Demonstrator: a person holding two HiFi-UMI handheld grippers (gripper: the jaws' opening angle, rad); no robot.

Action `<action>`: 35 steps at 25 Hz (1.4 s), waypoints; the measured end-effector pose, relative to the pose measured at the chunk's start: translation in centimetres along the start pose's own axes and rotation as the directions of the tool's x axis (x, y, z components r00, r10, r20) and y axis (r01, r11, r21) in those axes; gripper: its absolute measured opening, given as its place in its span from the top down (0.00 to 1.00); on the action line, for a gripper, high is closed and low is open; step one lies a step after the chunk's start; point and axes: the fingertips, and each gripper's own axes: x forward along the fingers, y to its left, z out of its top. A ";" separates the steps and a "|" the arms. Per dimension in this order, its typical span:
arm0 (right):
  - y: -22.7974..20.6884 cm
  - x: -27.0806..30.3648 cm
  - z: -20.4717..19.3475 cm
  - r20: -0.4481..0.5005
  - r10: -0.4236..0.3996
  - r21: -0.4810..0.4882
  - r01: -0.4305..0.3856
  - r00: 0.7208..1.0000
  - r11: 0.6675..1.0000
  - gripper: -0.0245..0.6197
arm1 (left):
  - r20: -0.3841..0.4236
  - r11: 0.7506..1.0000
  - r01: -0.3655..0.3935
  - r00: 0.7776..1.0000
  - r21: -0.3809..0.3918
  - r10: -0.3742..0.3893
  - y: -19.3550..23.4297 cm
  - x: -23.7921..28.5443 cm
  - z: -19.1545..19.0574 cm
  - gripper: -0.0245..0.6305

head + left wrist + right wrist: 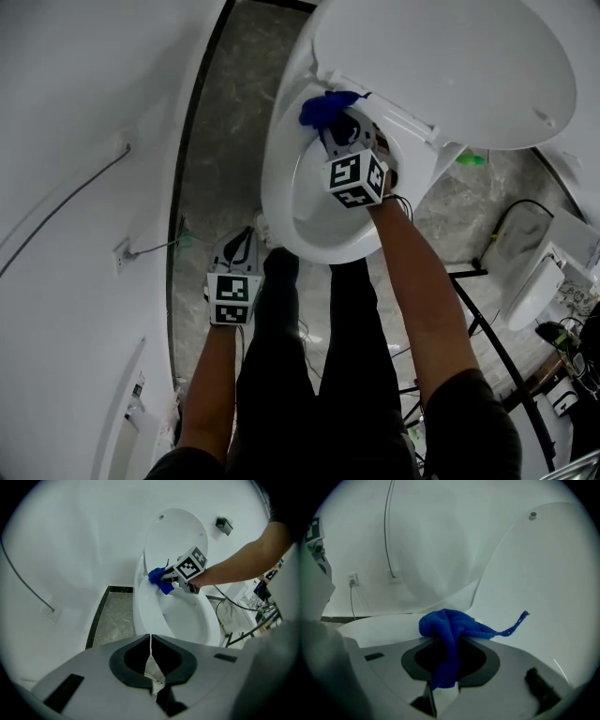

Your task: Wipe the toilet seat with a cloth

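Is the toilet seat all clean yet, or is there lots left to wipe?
Done: the lid is up, and the right gripper is shut on the blue cloth. In hand: the cloth is on the back of the toilet seat, near the hinge. Left: no wiped patch shows, so I can't tell how much remains. The left gripper is shut and empty, off to the side.

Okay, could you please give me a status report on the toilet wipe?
Right hand-held gripper shut on blue cloth, at the rear of the toilet seat. Left hand-held gripper shut, empty, off the toilet. Lid up, nothing blocking the seat.
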 end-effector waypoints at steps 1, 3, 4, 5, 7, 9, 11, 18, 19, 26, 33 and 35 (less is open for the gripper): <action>-0.8 -0.2 -0.5 -0.009 -0.019 0.011 0.019 1.000 1.000 0.81 | 0.002 1.000 0.004 1.000 -0.003 -0.004 -0.1 0.2 0.1 0.93; -2.4 -0.8 -1.7 -0.025 -0.054 0.050 0.055 0.998 0.997 0.81 | 0.011 1.000 0.018 1.000 -0.021 -0.017 -0.4 0.6 0.4 0.93; -3.2 -1.2 -2.4 -0.033 -0.071 0.073 0.073 0.997 0.995 0.81 | 0.019 0.999 0.029 0.999 -0.037 -0.028 -0.5 0.8 0.5 0.93; -3.9 -1.6 -3.1 -0.041 -0.087 0.092 0.090 0.995 0.992 0.81 | 0.029 0.998 0.040 0.999 -0.053 -0.038 -0.7 1.0 0.7 0.93; -5.3 -2.5 -4.4 -0.057 -0.115 0.110 0.121 0.992 0.987 0.81 | 0.041 0.997 0.048 0.998 -0.061 -0.045 -1.0 1.3 1.0 0.93; -6.3 -3.4 -5.6 -0.071 -0.136 0.113 0.144 0.988 0.983 0.81 | 0.041 0.998 0.042 0.998 -0.041 -0.041 -1.3 1.6 1.3 0.93; -7.2 -4.1 -6.7 -0.083 -0.151 0.119 0.160 0.985 0.980 0.81 | 0.040 0.999 0.041 0.998 -0.027 -0.040 -1.5 2.1 1.5 0.93; -7.4 -7.2 -5.3 -0.011 -0.151 0.174 0.150 0.989 0.973 0.82 | 0.067 0.999 0.047 0.997 0.006 -0.047 -2.6 2.8 3.3 0.93; -7.1 -8.5 -4.5 0.026 -0.156 0.188 0.148 0.987 0.971 0.81 | 0.080 0.998 0.055 0.995 -0.002 -0.055 -2.7 2.8 3.8 0.93; -4.1 -20.3 -1.1 0.123 -0.226 0.368 0.167 0.966 0.915 0.81 | 0.261 0.989 0.146 0.956 -0.038 -0.131 -3.9 -0.5 12.6 0.93; -1.7 -32.8 2.4 0.072 -0.397 0.522 0.305 0.915 0.797 0.82 | 0.362 0.970 0.208 0.900 0.128 -0.241 -7.6 -9.5 20.2 0.93; -1.3 -35.9 3.9 0.079 -0.432 0.543 0.325 0.899 0.775 0.82 | 0.377 0.959 0.196 0.889 0.204 -0.261 -9.3 -12.5 21.8 0.93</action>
